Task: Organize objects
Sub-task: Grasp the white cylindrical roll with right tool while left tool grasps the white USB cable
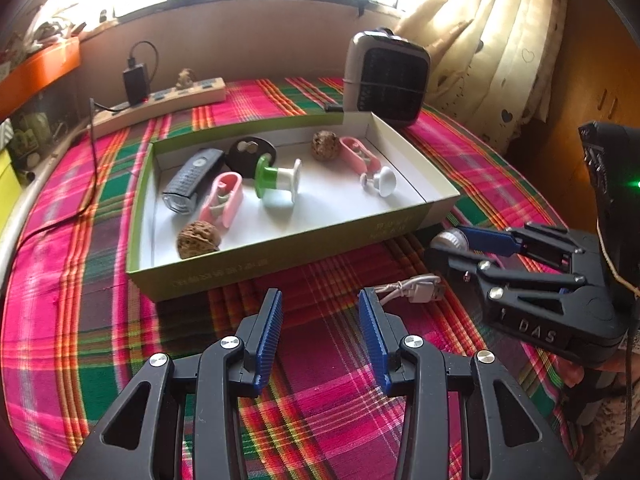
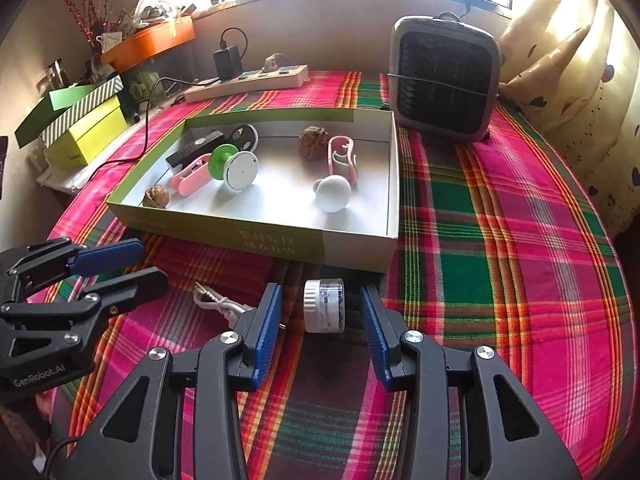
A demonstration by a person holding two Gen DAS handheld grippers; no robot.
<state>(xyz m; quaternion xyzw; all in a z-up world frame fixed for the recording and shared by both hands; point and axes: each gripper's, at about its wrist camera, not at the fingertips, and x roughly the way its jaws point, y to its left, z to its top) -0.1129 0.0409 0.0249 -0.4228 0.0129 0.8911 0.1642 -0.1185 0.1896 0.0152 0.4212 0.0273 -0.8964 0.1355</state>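
A shallow green box (image 2: 256,236) with a white floor sits mid-table (image 1: 280,252). In it lie two walnuts, two pink clips, a green-and-white spool (image 2: 234,168), a white knob (image 2: 333,193), a black light (image 1: 192,180) and a black disc. In front of the box a small clear jar with a white cap (image 2: 324,306) lies on its side between the fingers of my right gripper (image 2: 319,289), with a gap on each side. My left gripper (image 1: 320,296) stands open over bare cloth, just left of a white USB cable (image 1: 412,286).
A grey fan heater (image 2: 444,80) stands behind the box's right corner. A power strip (image 2: 248,80) with a black charger lies along the back wall. Green and yellow boxes (image 2: 80,128) are stacked far left. A curtain hangs at the right. Plaid cloth covers the table.
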